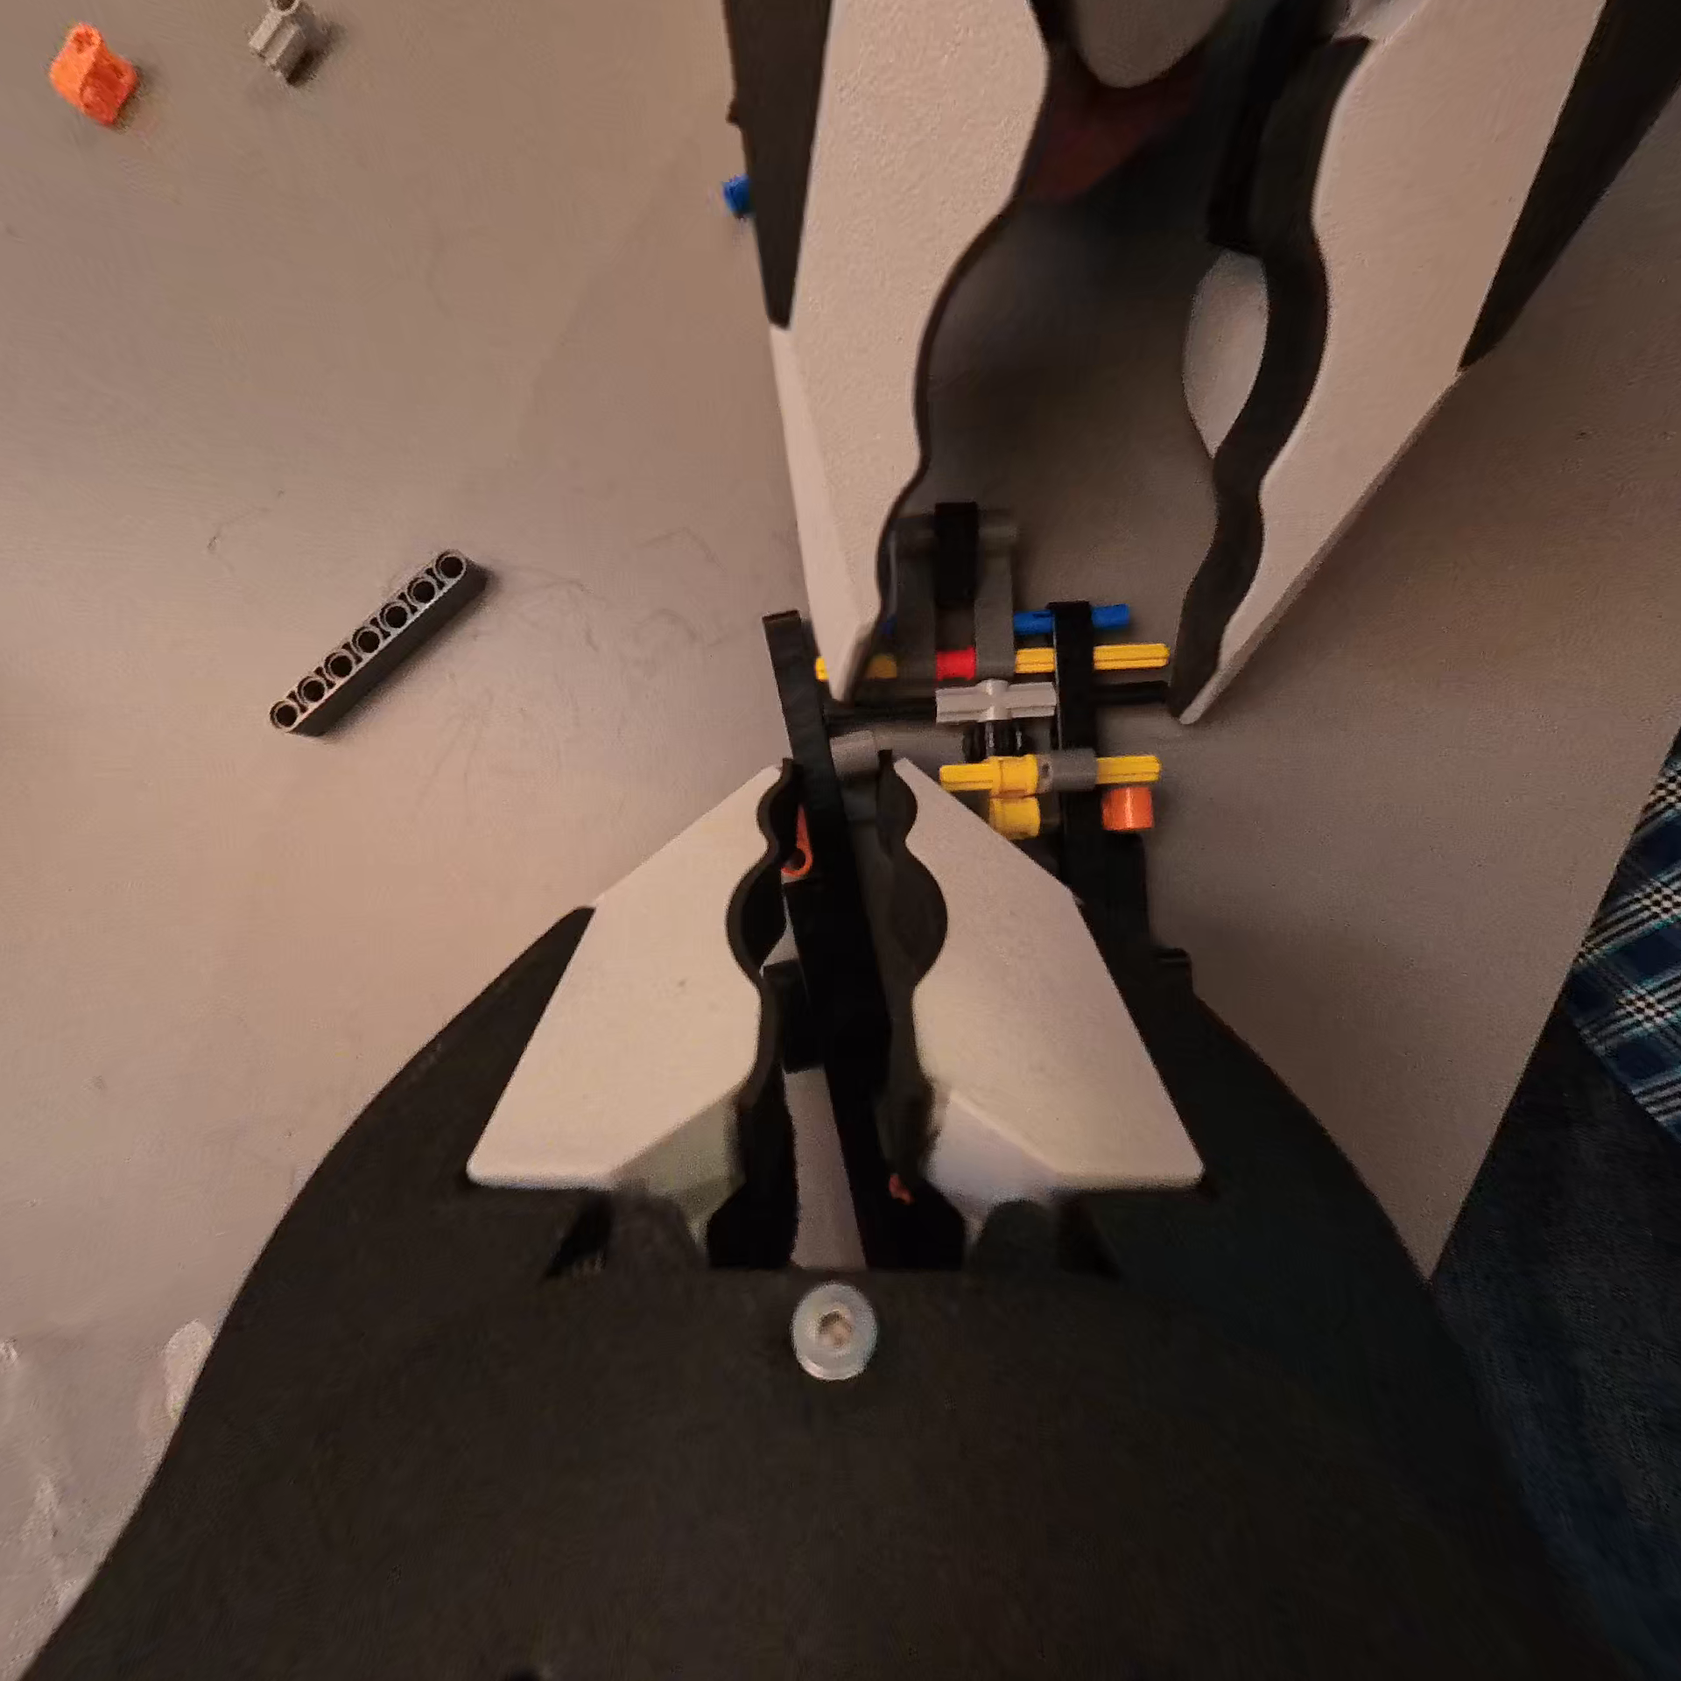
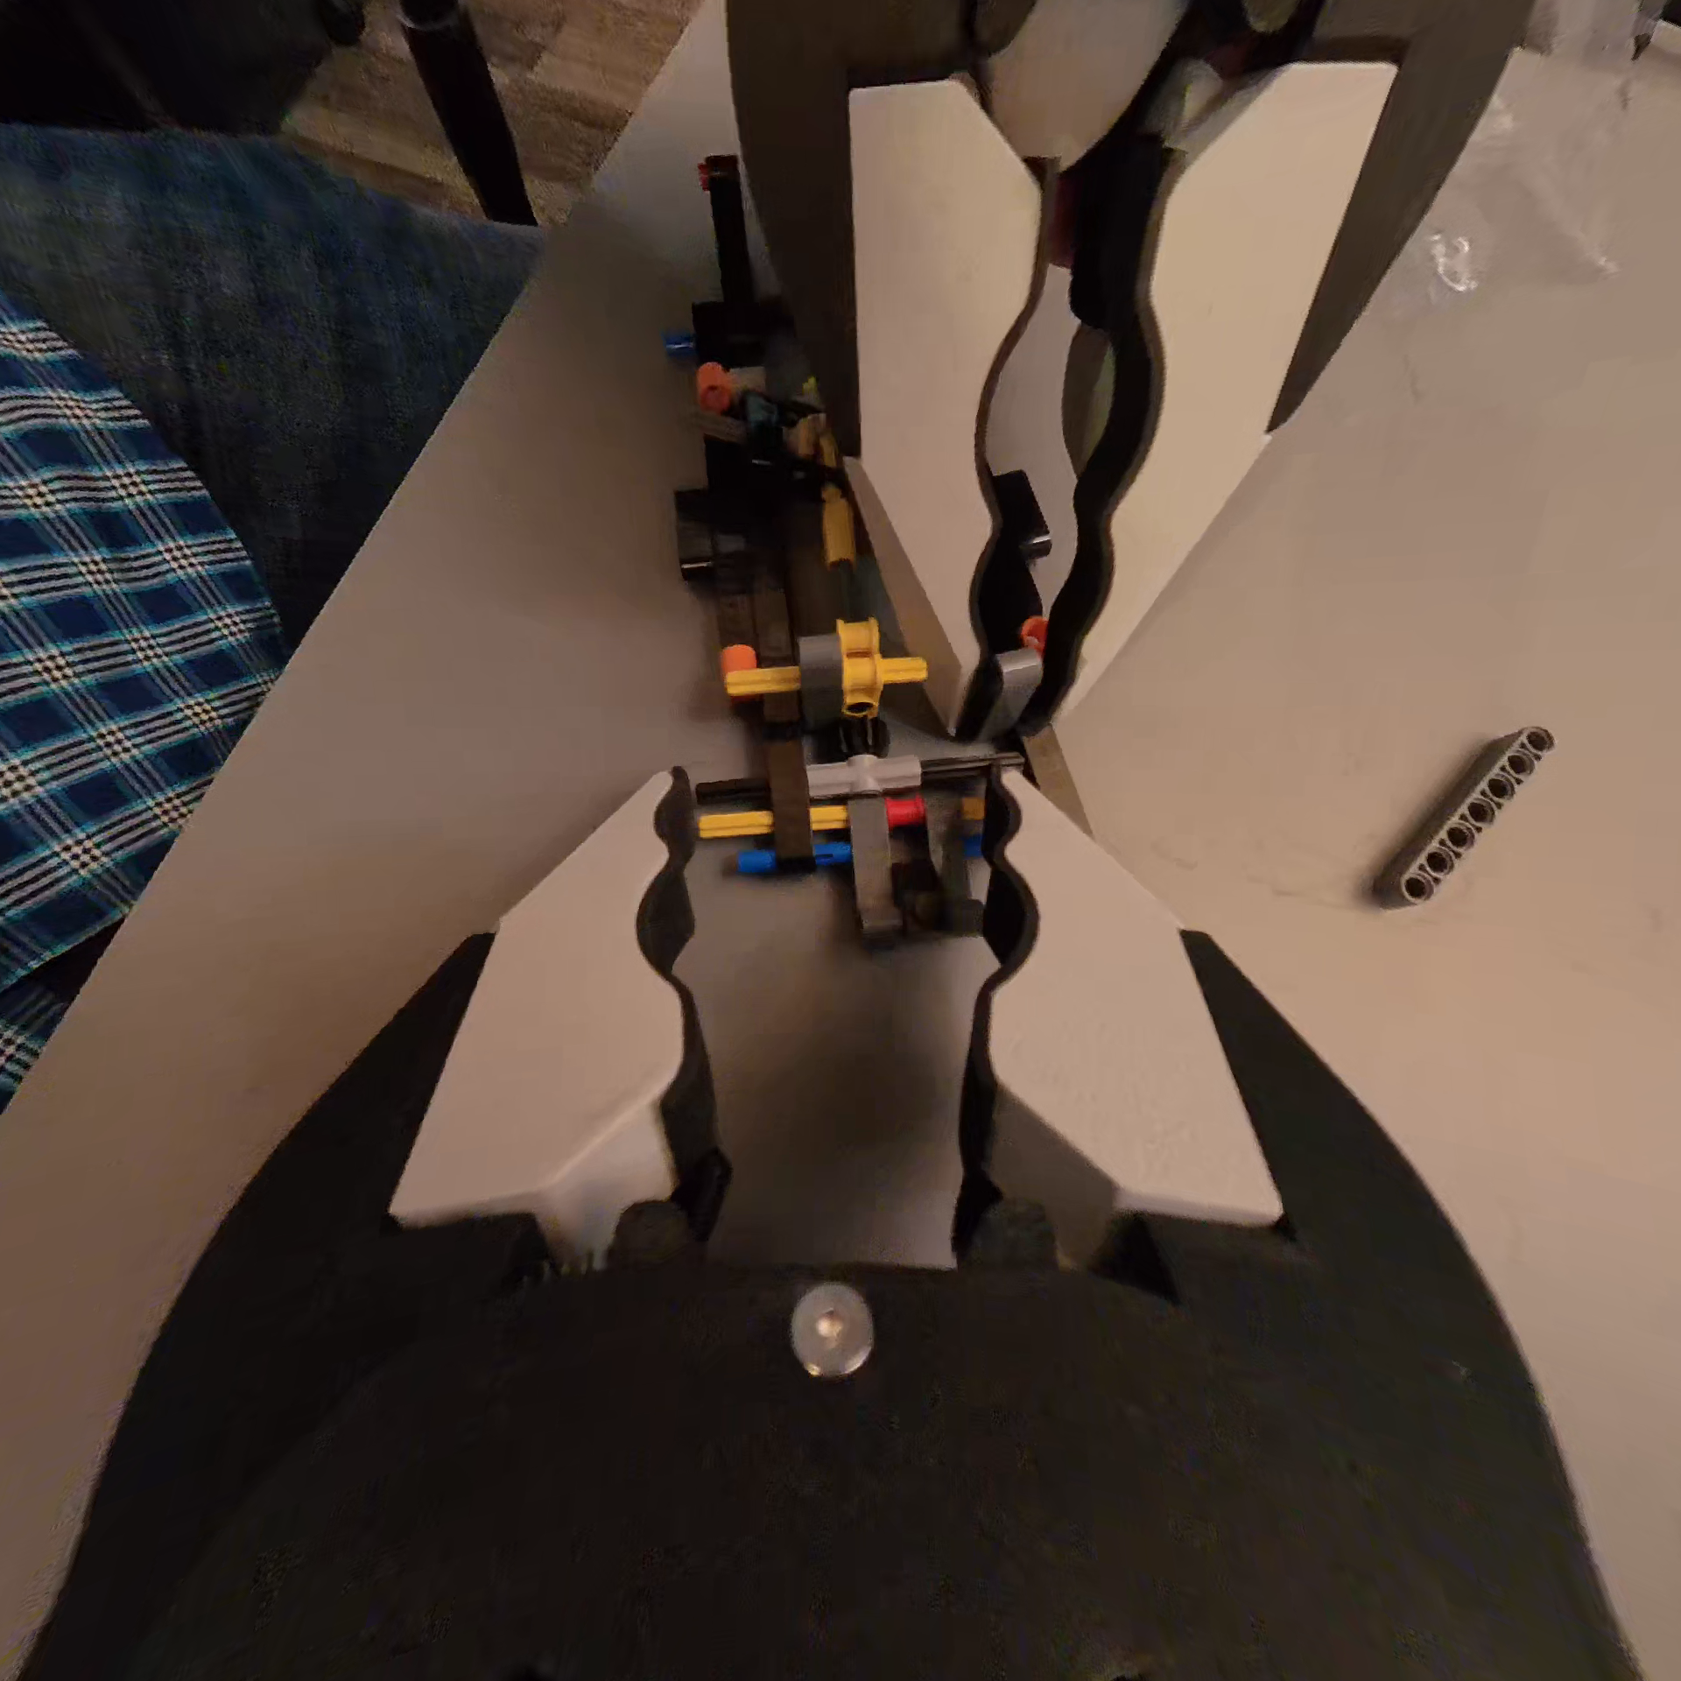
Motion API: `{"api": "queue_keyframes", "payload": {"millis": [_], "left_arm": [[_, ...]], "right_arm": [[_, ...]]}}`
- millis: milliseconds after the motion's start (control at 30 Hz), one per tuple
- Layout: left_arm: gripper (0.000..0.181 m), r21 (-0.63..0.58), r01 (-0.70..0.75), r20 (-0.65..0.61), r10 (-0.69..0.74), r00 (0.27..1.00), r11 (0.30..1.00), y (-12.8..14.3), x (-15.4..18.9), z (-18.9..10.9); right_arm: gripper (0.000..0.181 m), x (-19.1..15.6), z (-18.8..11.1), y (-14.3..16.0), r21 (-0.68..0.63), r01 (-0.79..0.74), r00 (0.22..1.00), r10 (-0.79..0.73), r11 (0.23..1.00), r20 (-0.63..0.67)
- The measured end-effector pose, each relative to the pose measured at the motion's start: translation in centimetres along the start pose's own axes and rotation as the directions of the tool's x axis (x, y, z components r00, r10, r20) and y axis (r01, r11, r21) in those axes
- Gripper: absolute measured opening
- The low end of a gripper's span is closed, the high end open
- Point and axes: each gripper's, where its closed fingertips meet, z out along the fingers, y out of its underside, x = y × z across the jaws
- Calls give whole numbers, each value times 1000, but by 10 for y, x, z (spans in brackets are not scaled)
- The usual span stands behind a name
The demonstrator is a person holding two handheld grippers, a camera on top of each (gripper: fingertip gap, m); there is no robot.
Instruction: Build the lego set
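Note:
A lego assembly (image 1: 996,702) of black beams, yellow axles and blue, red and orange pins lies on the pale table (image 1: 364,910). My left gripper (image 1: 837,773) is shut on a long black beam (image 1: 823,819) standing at the assembly's left side. My right gripper (image 1: 1019,691) comes in from the far side, its jaws wide apart and pressed on the assembly's end. In the right wrist view my right gripper (image 2: 837,782) straddles the axle ends of the assembly (image 2: 860,673). My left gripper (image 2: 1001,719) there holds a grey-and-black piece by an orange pin.
A loose grey beam with several holes (image 1: 377,641) lies on the table and also shows in the right wrist view (image 2: 1464,819). An orange piece (image 1: 94,75), a small grey piece (image 1: 289,36) and a blue pin (image 1: 737,194) lie farther off. Blue plaid cloth (image 2: 109,591) is beyond the table edge.

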Motion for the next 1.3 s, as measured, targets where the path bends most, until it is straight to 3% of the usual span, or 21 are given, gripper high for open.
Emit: {"api": "queue_keyframes", "payload": {"millis": [200,433,767,967,1133,1300], "left_arm": [[15,34,32,21,-33,999,999,-2,-5,1],[14,90,53,80,-61,995,995,-3,-10,-1],[15,221,12,196,-56,979,975,-14,-19,-14],[14,289,-33,250,-43,967,957,-18,-18,-19],[15,307,-45,270,-42,962,951,-14,-21,-21],[14,333,-78,295,-25,955,940,-20,-18,-22]], "right_arm": [[75,3,0,-1,5,-16,1000,16,1000,18],[78,5,3,1,-25,-51,997,52,998,48],[92,9,-2,-4,-4,-60,996,60,998,66],[81,20,-23,-3,-1,-51,996,51,999,70],[93,23,-15,-2,-12,-38,992,39,999,122],[98,30,-27,-6,53,-95,982,85,994,169]]}}
